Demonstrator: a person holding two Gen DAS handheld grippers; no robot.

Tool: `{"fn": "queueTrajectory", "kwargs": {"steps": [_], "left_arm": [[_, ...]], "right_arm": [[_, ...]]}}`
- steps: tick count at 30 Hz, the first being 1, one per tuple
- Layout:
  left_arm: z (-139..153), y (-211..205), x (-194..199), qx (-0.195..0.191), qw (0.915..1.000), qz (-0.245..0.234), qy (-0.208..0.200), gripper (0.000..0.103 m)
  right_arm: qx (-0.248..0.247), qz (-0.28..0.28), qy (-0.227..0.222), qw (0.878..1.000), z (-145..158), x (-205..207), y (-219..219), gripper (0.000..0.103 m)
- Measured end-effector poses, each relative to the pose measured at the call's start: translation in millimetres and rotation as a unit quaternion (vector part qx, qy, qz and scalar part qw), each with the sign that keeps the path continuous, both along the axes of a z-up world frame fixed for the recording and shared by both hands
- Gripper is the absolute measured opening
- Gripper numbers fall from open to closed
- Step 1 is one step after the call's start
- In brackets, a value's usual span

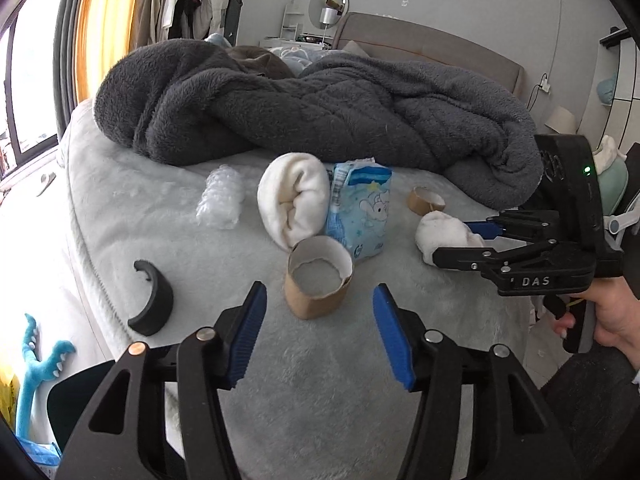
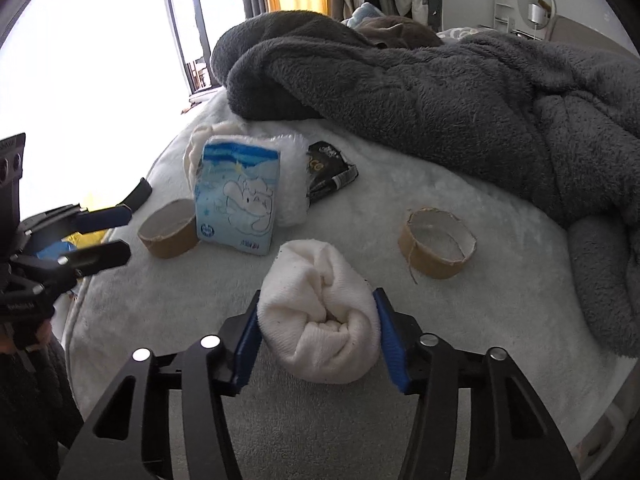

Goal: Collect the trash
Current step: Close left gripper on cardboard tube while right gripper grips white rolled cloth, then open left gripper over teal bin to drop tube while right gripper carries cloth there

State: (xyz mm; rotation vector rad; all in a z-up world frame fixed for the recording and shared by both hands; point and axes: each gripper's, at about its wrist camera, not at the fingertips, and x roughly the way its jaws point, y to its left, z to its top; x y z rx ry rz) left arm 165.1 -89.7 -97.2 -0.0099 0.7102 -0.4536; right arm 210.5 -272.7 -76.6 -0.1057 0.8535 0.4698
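The right gripper (image 2: 318, 334) clamps the rolled white sock (image 2: 320, 320) on the bed (image 2: 400, 420); at twelve o'clock of the unclenched left gripper (image 1: 320, 334) stands a cardboard ring (image 1: 318, 282) (presumably its target).

Landmark: grey blanket (image 1: 320, 108), heaped across the bed (image 1: 120, 208)
Behind blanket: round mirror (image 1: 329, 5), hanging clothes (image 1: 188, 0)
Left of blanket: orange curtain (image 1: 106, 20), window (image 1: 28, 80)

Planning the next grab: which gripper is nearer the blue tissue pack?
Left. The left gripper faces the cardboard ring directly before the tissue pack; the right gripper, clamping the rolled sock, sits further aside.
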Motion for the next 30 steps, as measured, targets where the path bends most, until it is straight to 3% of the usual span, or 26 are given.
{"fn": "queueTrajectory", "kwargs": {"steps": [1, 11, 19, 30], "left_arm": [[-0.3, -0.9, 0.4, 0.000, 1.0000, 0.002, -0.001, 0.066], [-7.6, -12.7, 17.6, -0.010, 0.9998, 0.007, 0.016, 0.067], [-15.0, -13.6, 20.0, -0.004, 0.9995, 0.014, 0.027, 0.045], [10.6, 8.9, 4.2, -0.020, 0.9992, 0.032, -0.009, 0.043]], "right_arm": [[0.004, -0.001, -0.001, 1.000, 1.9, 0.1, -0.5, 0.051], [0.035, -0.005, -0.018, 0.999, 27.2, -4.3, -2.0, 0.050], [0.051, -0.013, -0.022, 0.998, 38.3, -4.5, -1.9, 0.050], [0.066, -0.003, -0.040, 0.997, 63.4, -6.5, 27.0, 0.050]]}}
